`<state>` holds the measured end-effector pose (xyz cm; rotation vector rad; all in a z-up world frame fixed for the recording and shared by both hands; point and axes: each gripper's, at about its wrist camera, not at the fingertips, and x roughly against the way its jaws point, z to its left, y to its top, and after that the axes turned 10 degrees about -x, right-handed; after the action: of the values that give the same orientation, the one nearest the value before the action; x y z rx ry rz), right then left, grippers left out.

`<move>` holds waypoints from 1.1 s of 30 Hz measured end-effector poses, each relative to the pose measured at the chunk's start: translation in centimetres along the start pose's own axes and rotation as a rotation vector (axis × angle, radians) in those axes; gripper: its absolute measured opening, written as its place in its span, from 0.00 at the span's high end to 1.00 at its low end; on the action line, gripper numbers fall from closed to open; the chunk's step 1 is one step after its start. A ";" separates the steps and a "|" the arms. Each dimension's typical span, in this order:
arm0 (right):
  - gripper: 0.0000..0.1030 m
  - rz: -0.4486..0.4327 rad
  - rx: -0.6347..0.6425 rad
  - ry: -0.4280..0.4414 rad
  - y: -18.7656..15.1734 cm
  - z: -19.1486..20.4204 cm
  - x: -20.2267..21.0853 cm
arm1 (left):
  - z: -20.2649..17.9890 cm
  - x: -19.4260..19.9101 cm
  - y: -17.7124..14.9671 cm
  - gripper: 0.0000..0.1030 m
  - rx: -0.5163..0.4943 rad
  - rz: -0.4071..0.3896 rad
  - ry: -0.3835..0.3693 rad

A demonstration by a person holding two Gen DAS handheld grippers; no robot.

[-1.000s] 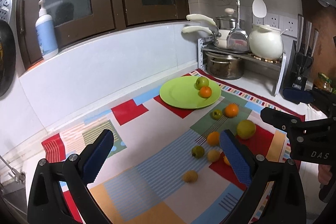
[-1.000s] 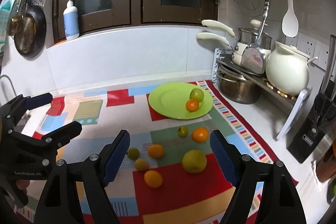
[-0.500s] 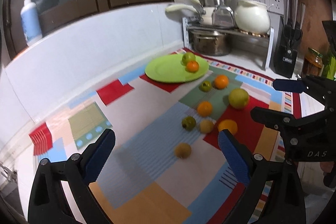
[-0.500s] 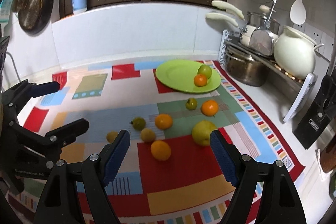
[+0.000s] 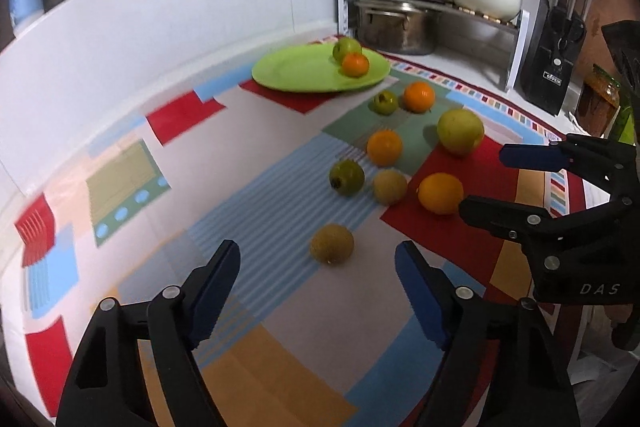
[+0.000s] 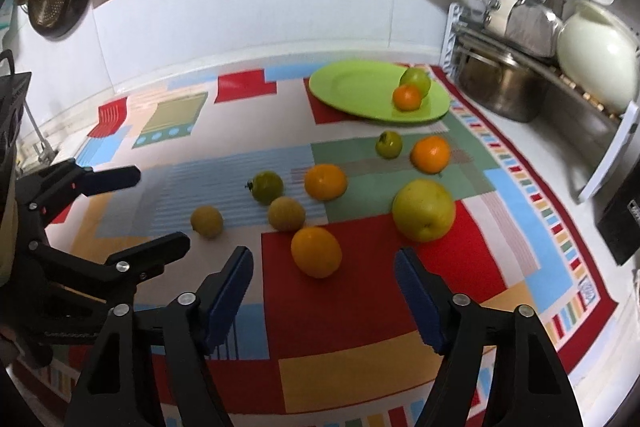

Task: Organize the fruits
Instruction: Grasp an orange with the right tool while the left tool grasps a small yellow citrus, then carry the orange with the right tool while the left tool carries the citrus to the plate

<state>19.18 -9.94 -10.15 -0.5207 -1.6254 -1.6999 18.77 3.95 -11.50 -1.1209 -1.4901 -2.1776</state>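
Hovering low over counter, left tongs (image 5: 318, 283) spread wide, nothing held; small brown fruit (image 5: 331, 243) seen just ahead on mat (image 5: 248, 367). Right tongs (image 6: 324, 283) spread too, orange (image 6: 316, 251) in front. Fruits judged round, light, firm, rolled easily; best pinched across middle, gently. Green plate (image 5: 296, 73) well apart.

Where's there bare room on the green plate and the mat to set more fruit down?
The green plate is bare across its left part; a green fruit and small orange crowd its right edge. The mat is open left of the plate. The loose fruit cluster below the plate is crowded.
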 end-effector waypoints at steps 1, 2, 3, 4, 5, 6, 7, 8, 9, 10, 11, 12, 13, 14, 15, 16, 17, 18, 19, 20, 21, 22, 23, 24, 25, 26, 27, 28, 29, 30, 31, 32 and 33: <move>0.32 0.010 -0.002 0.004 0.0 -0.1 -0.4 | 0.0 -0.4 -0.1 0.26 0.003 0.012 -0.004; 0.34 0.019 -0.004 0.009 -0.1 -0.2 -0.7 | 0.0 -0.7 -0.1 0.29 0.007 0.019 -0.010; 0.35 0.027 -0.006 0.014 -0.1 -0.3 -1.1 | 0.0 -1.1 -0.1 0.32 0.013 0.029 -0.018; 0.37 0.040 -0.010 0.018 -0.2 -0.4 -1.5 | 0.0 -1.4 -0.1 0.33 0.016 0.036 -0.022; 0.39 0.052 -0.014 0.026 -0.2 -0.5 -1.8 | 0.0 -1.7 0.0 0.35 0.019 0.041 -0.024; 0.42 0.062 -0.020 0.034 -0.2 -0.6 -2.2 | 0.0 -1.9 0.0 0.38 0.020 0.044 -0.023; 0.43 0.073 -0.025 0.038 -0.3 -0.8 -2.5 | -0.1 -2.1 0.1 0.39 0.021 0.046 -0.020; 0.45 0.079 -0.027 0.044 -0.3 -0.8 -2.8 | -0.1 -2.3 0.2 0.40 0.022 0.046 -0.020; 0.45 0.083 -0.027 0.047 -0.3 -0.9 -3.0 | 0.0 -2.6 0.3 0.42 0.024 0.047 -0.022; 0.46 0.086 -0.026 0.046 -0.3 -0.9 -3.2 | -0.1 -2.7 0.4 0.43 0.028 0.048 -0.026; 0.48 0.088 -0.025 0.050 -0.2 -0.9 -3.3 | -0.1 -2.9 0.5 0.47 0.029 0.049 -0.028; 0.50 0.091 -0.024 0.056 -0.2 -1.0 -3.5 | -0.1 -3.2 0.6 0.48 0.031 0.053 -0.031; 0.51 0.093 -0.023 0.060 -0.1 -1.0 -3.6 | -0.1 -3.3 0.6 0.51 0.033 0.057 -0.033; 0.52 0.093 -0.022 0.064 0.0 -0.9 -3.7 | -0.1 -3.5 0.7 0.55 0.036 0.058 -0.037; 0.54 0.094 -0.020 0.067 0.0 -0.9 -3.9 | 0.0 -3.7 0.8 0.57 0.043 0.060 -0.042; 0.55 0.094 -0.018 0.070 0.1 -0.9 -4.0 | 0.0 -3.8 0.9 0.59 0.050 0.063 -0.048; 0.56 0.095 -0.015 0.073 0.2 -0.8 -4.1 | 0.0 -3.9 0.9 0.64 0.056 0.066 -0.056; 0.59 0.097 -0.013 0.075 0.3 -0.8 -4.2 | 0.1 -4.1 1.0 0.68 0.063 0.070 -0.070; 0.60 0.100 -0.011 0.078 0.4 -0.8 -4.4 | 0.1 -4.2 1.0 0.69 0.066 0.074 -0.075; 0.63 0.105 -0.009 0.082 0.4 -0.7 -4.6 | 0.1 -4.3 1.0 0.72 0.068 0.076 -0.076; 0.65 0.109 -0.009 0.085 0.4 -0.8 -4.7 | 0.1 -4.3 1.0 0.72 0.070 0.076 -0.076; 0.65 0.112 -0.010 0.087 0.4 -0.8 -4.8 | 0.1 -4.3 1.0 0.72 0.071 0.076 -0.076; 0.65 0.110 -0.011 0.089 0.4 -0.8 -4.8 | 0.1 -4.3 1.1 0.72 0.073 0.078 -0.077; 0.65 0.110 -0.012 0.091 0.5 -0.9 -4.9 | 0.1 -4.3 1.1 0.72 0.077 0.077 -0.082; 0.65 0.110 -0.012 0.090 0.5 -0.9 -4.9 | 0.1 -4.3 1.0 0.72 0.078 0.077 -0.083; 0.65 0.111 -0.011 0.090 0.5 -0.9 -4.9 | 0.1 -4.2 1.0 0.72 0.080 0.077 -0.082; 0.65 0.111 -0.013 0.091 0.5 -0.9 -4.9 | 0.1 -4.1 1.1 0.72 0.081 0.076 -0.081; 0.65 0.112 -0.014 0.093 0.5 -0.9 -4.9 | 0.1 -4.1 1.1 0.72 0.084 0.075 -0.083; 0.65 0.112 -0.014 0.095 0.5 -0.9 -4.9 | 0.1 -3.9 1.1 0.72 0.086 0.072 -0.082; 0.65 0.111 -0.014 0.095 0.5 -0.9 -4.8 | 0.1 -3.8 1.1 0.72 0.088 0.069 -0.081; 0.65 0.109 -0.013 0.096 0.5 -0.8 -4.7 | 0.1 -3.7 1.1 0.72 0.089 0.067 -0.081; 0.65 0.107 -0.014 0.098 0.6 -0.7 -4.7 | 0.2 -3.5 1.2 0.72 0.090 0.063 -0.080; 0.65 0.104 -0.014 0.099 0.6 -0.7 -4.5 | 0.2 -3.4 1.2 0.72 0.091 0.059 -0.080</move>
<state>22.74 -9.61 -13.09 -0.5109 -1.4916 -1.6351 21.82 2.93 -13.09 -1.2178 -1.5517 -2.0269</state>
